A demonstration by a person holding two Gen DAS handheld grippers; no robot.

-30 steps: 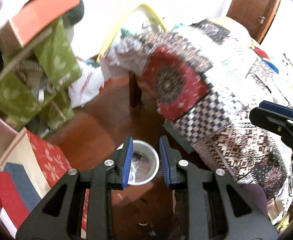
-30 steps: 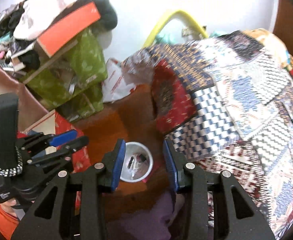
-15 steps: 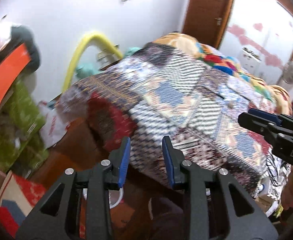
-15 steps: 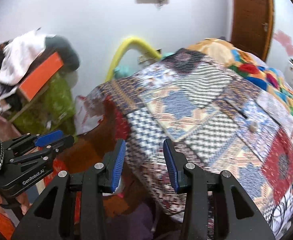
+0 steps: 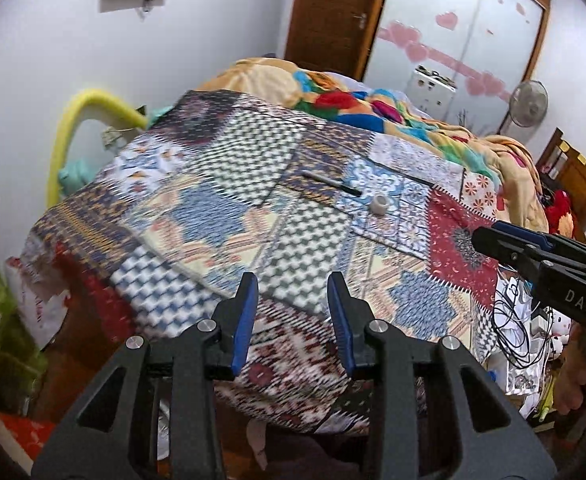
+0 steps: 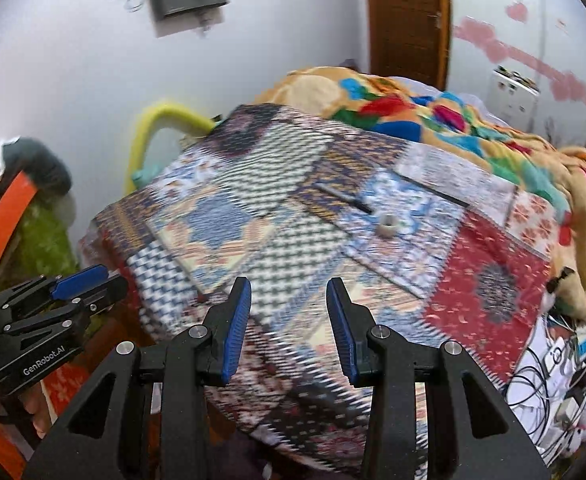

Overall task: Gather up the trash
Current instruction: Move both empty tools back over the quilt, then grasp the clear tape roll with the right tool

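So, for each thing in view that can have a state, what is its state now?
left gripper: open, empty, above the patchwork cover
right gripper: open, empty
small white ring: lying on the cover, untouched
black pen: lying flat beside the ring
brown door: shut
fan: upright

Two grippers, left gripper (image 5: 292,308) at lower centre, right gripper (image 6: 289,312) likewise, each with two blue-padded fingers (image 5: 242,322). On the patchwork quilt (image 5: 221,216), mid-frame: one black pen (image 5: 331,184), one small white tape roll (image 5: 381,203). Upper right: one fan (image 5: 528,103), one wooden door (image 5: 329,16).
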